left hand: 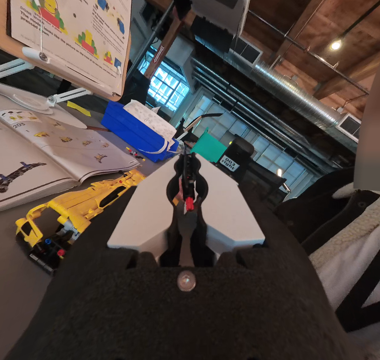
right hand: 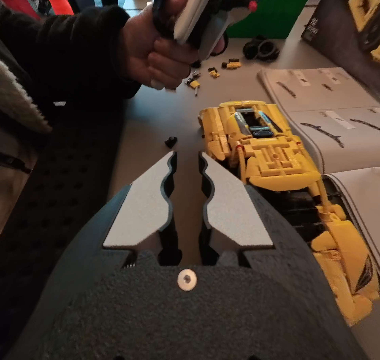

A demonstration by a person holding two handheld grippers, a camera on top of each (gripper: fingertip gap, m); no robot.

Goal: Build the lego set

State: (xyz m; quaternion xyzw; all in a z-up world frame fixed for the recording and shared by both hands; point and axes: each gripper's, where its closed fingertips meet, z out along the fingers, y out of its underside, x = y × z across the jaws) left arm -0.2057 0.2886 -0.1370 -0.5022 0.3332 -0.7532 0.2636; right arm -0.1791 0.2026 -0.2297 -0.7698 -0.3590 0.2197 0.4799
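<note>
Left wrist view: raised off the grey table, left gripper pinching a slim black lego piece with a red pin end; yellow lego car lying near left. Right wrist view: right gripper spread and empty over bare tabletop, yellow car just right, small black lego piece just beyond the left fingertip.

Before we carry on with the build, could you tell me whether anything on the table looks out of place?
One small black piece lies alone on the table beside the yellow car model, just ahead of the open right gripper, apart from the other loose parts farther back.
</note>
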